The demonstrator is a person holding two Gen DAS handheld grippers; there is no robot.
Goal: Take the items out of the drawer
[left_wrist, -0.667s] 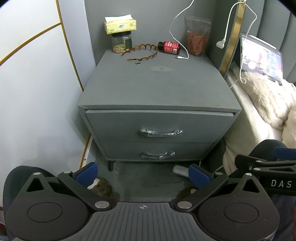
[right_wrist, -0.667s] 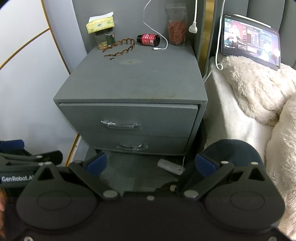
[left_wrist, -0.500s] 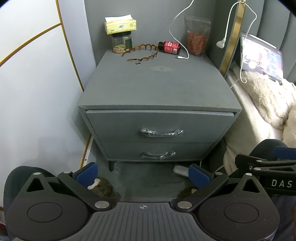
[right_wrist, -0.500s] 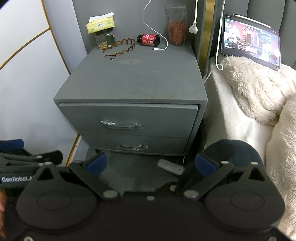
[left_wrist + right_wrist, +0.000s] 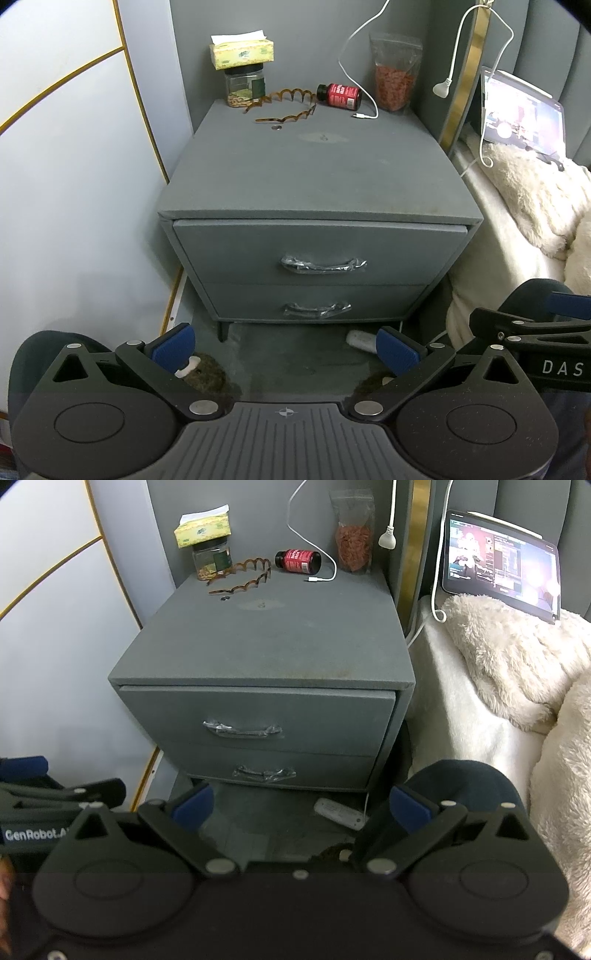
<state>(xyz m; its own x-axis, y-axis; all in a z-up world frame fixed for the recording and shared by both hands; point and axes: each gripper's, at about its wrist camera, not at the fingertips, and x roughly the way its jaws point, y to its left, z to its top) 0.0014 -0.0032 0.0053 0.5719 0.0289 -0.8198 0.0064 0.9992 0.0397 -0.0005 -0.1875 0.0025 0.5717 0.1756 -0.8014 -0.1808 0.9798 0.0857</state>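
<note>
change: almost nothing moved since the earlier frames; both grippers sit at the same height before the nightstand, drawers as before, only a hair of camera drift.
left gripper (image 5: 284, 343): jaws spread wide, blue pads apart, nothing between them; held low above the floor, well short of the nightstand.
right gripper (image 5: 300, 806): jaws spread wide too, empty; beside the left one, same height. Its side shows at the right edge of the left view, lettering "DAS" readable.
writing: "GenRobot.A…" on the left gripper's body, seen at the left edge of the right view.
floor: small white object (image 5: 338, 814) lying near the nightstand's right foot; brown fuzzy thing (image 5: 203, 373) just under the left pad.
lower drawer (image 5: 317, 299): shut, handle (image 5: 317, 309) plastic-wrapped, long axis left-right.
upper drawer (image 5: 319, 251): front faces the cameras, long axis left-right, out a sliver from the frame; handle (image 5: 323, 265) horizontal, plastic-wrapped. Contents hidden.
nightstand (image 5: 314, 173): grey, between wall and bed.
top, back edge: jar (image 5: 245, 88) with tissue box (image 5: 242, 51) stacked on it; brown wavy headband (image 5: 286, 107); red-label bottle (image 5: 340, 96) on its side, text too small to read; white cable end (image 5: 364, 116); pouch (image 5: 395, 74) of red bits upright.
right: fluffy blanket (image 5: 517, 653) on bed, tablet (image 5: 500, 563) lit and leaning behind it.
</note>
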